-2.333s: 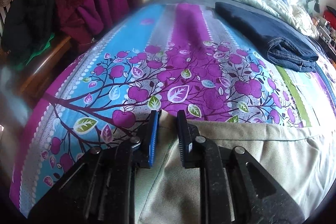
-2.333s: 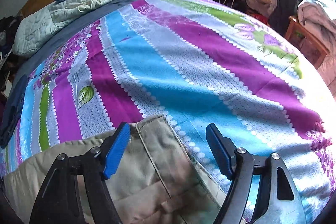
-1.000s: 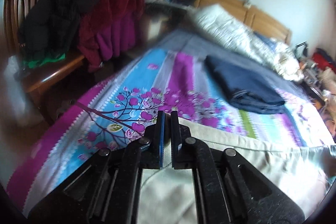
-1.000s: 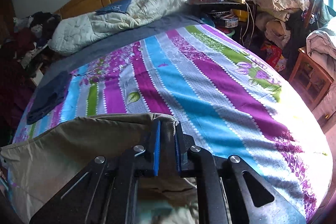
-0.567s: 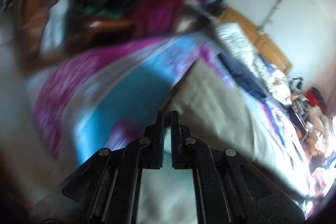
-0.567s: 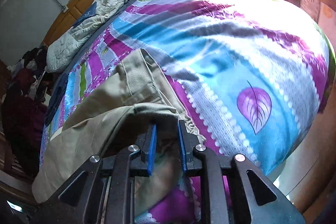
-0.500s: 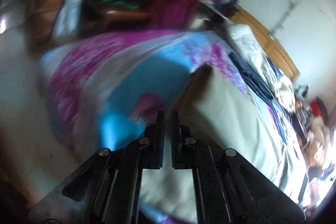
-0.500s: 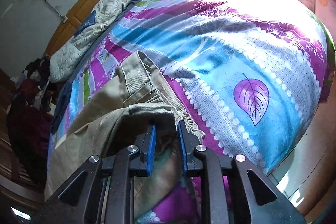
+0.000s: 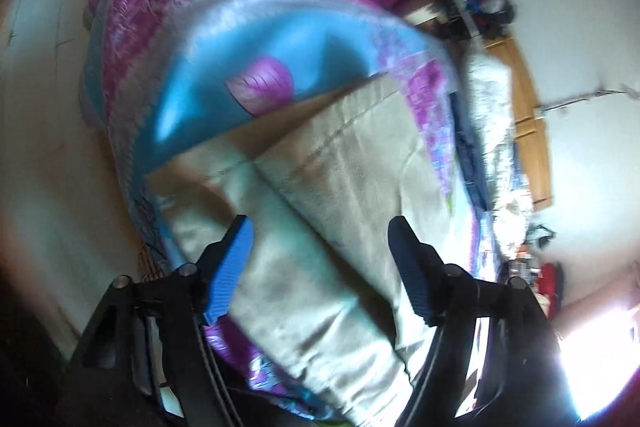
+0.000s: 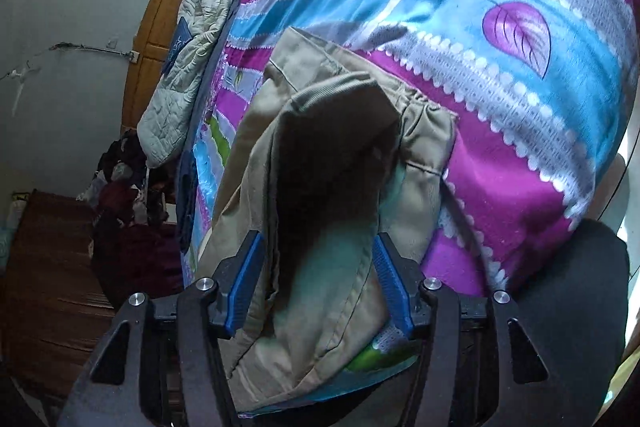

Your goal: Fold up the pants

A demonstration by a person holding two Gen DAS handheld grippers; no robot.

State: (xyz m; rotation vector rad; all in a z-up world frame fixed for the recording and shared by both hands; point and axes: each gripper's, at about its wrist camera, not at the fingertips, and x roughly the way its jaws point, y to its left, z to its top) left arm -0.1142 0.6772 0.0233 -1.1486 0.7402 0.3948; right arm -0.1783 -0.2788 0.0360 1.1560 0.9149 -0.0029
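On the striped floral bedspread (image 9: 280,39), near its rounded edge, the khaki pants (image 9: 340,187) lie folded over on themselves, one layer's hem crossing the other. The left gripper (image 9: 320,267), clamped on the fabric half a second earlier, now has its blue-padded fingers (image 9: 230,267) spread wide above the cloth, holding nothing; this view is motion-blurred. In the right wrist view, the right gripper (image 10: 318,279) has likewise released, its fingers parted to either side of a raised fold of the pants (image 10: 320,155); whether the pads touch the fabric cannot be told. A quilted duvet (image 10: 188,59) lies against the wooden headboard (image 10: 156,27) beyond.
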